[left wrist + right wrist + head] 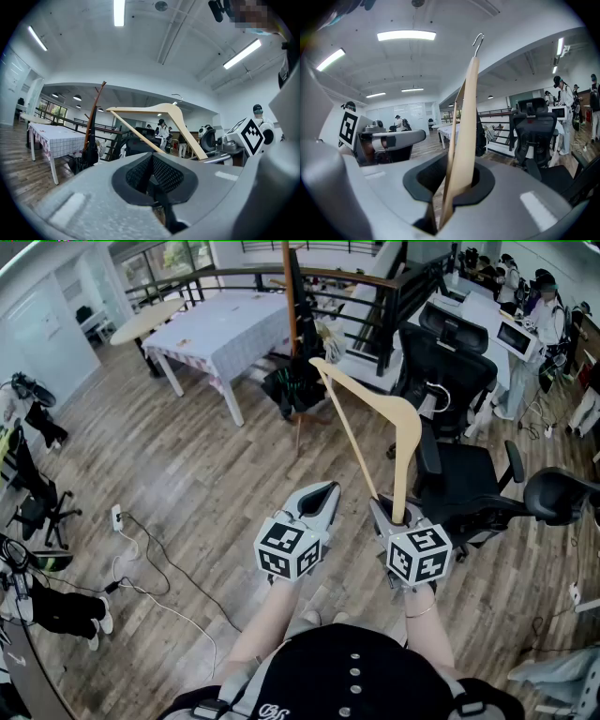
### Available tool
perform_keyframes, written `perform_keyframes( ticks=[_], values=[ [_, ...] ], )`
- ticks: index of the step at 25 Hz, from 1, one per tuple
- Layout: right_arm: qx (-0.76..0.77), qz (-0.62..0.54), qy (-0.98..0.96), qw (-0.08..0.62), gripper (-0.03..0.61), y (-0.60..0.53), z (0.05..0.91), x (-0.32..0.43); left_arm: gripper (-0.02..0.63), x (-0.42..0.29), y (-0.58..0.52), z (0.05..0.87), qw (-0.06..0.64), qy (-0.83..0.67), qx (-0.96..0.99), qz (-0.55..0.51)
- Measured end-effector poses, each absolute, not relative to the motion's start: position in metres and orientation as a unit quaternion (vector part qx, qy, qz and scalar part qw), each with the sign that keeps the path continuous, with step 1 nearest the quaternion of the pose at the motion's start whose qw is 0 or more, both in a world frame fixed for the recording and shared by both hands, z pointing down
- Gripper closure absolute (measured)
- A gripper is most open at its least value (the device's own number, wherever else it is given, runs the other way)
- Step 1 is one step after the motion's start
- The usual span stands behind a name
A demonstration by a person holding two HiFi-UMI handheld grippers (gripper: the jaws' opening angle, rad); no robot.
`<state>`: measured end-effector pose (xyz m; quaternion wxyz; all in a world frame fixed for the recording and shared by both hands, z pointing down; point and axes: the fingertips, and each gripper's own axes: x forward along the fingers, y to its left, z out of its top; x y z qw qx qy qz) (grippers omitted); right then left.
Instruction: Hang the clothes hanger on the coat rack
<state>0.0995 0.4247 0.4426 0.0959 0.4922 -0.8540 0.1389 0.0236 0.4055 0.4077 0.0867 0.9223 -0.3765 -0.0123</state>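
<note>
Right gripper view: my right gripper (452, 197) pinches one end of a pale wooden triangular clothes hanger (468, 117), which stands upright with its metal hook on top. My left gripper (152, 180) looks pressed together and empty. The brown wooden coat rack (290, 292) stands ahead, apart from the hanger.

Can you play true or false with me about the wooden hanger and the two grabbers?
The right gripper is clamped on the wooden hanger. True.
The left gripper grips the hanger too. False: its jaws are shut with nothing between them.
The hanger hangs on the coat rack. False: it is in the right gripper, and the coat rack stands farther off.
A cloth-covered table stands near the coat rack. True.
</note>
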Motion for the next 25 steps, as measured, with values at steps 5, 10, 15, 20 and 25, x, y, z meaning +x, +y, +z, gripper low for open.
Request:
perform_keyframes(
  ticks=[5,10,15,20,25],
  values=[
    [0.487,0.149,-0.855,0.094,0.535,0.428,0.447,0.1,0.617,0.025,0.404,0.41,0.082,-0.38,0.921,-0.002],
    [0.485,0.146,-0.857,0.096,0.535,0.424,0.446,0.102,0.617,0.027,0.401,0.409,0.079,-0.385,0.92,-0.001],
    [0.488,0.152,-0.855,0.087,0.535,0.42,0.445,0.101,0.617,0.028,0.399,0.41,0.08,-0.388,0.918,-0.008],
    [0.488,0.151,-0.855,0.085,0.534,0.413,0.442,0.111,0.617,0.036,0.396,0.406,0.073,-0.391,0.917,-0.012],
    [0.49,0.146,-0.853,0.107,0.534,0.403,0.446,0.117,0.617,0.039,0.387,0.403,0.088,-0.392,0.915,-0.028]
  ],
)
